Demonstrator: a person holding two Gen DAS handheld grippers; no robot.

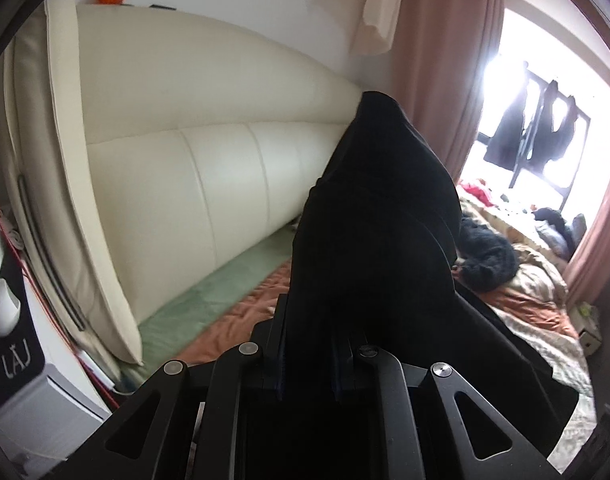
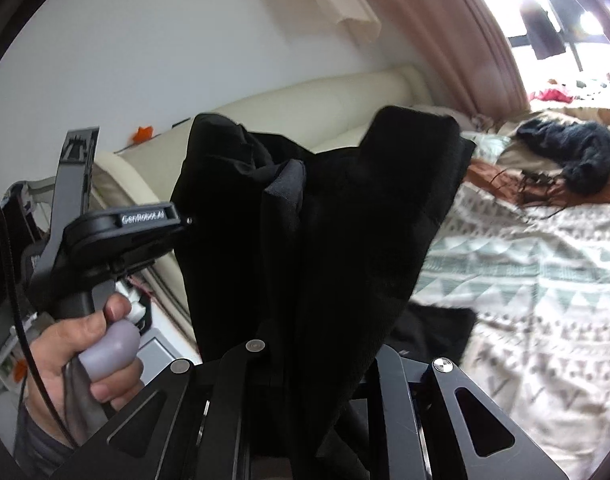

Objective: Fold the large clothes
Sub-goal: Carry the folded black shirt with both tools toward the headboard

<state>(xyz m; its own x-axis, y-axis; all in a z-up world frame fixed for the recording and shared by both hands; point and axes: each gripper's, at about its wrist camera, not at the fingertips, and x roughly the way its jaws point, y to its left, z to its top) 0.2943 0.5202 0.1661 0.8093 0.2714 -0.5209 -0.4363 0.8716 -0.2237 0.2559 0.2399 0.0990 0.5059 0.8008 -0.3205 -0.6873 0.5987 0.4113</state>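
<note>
A large black garment hangs in the air above the bed, held by both grippers. My left gripper is shut on the garment's edge; cloth drapes over its fingers. In the right wrist view the same garment fills the middle, and my right gripper is shut on it, fingertips buried in the cloth. The left gripper's body and the hand holding it show at the left, close beside the garment.
A cream padded headboard stands behind. The bed carries a patterned quilt, an orange blanket and another dark garment. Pink curtains frame a bright window at the right. White devices sit at far left.
</note>
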